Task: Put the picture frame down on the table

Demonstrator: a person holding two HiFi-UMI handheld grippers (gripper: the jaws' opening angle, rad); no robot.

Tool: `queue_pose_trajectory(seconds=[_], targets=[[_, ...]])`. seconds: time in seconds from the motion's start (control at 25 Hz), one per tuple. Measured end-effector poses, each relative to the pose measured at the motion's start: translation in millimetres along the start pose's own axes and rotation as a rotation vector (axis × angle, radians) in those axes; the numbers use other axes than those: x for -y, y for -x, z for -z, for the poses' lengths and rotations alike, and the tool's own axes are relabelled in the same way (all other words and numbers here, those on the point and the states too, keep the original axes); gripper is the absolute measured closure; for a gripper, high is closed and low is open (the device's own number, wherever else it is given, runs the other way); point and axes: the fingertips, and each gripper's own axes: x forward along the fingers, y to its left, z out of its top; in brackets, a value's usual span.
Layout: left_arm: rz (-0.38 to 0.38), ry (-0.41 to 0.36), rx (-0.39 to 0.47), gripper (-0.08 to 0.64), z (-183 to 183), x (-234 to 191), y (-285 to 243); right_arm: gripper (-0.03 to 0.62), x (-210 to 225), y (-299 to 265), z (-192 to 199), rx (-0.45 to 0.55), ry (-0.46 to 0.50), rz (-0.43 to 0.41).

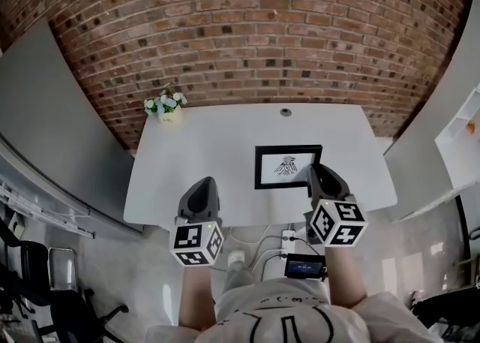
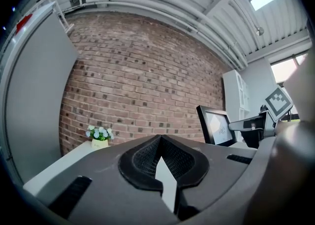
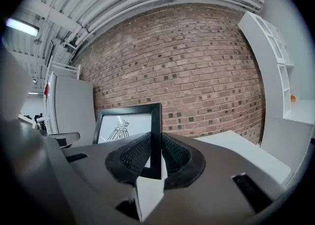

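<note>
Toward the front right corner of the smooth white table [image 1: 210,146], the right gripper [image 3: 155,157] has its ribbed black pads clamped on the right edge of the picture frame [image 3: 125,125]. It is a thin black rectangle around a white sheet with a dark drawing. Whether it touches the tabletop I cannot tell. Near the front edge, the left gripper [image 2: 160,157] has its jaws pressed together, empty. A small flower pot [image 1: 166,105] stands at the back left corner.

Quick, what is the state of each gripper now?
Left gripper: closed, nothing between its jaws.
Right gripper: closed on the right edge of the picture frame.
</note>
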Motion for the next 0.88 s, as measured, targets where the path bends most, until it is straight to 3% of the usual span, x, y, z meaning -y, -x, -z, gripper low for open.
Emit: queue_pose_trajectory(seconds=[0.52,0.88], targets=[[0.084,0.007,-0.007,0.551,-17.3,-92.4,-95.3,0.528,-27.8,-106.8,-10.8,-0.010,-0.019,0.095],[0.132,0.023,-0.042,0.551,-3.6,-121.6,-142.5,0.527,-28.4,-153.3,7.6,-0.068,-0.027,0.140]])
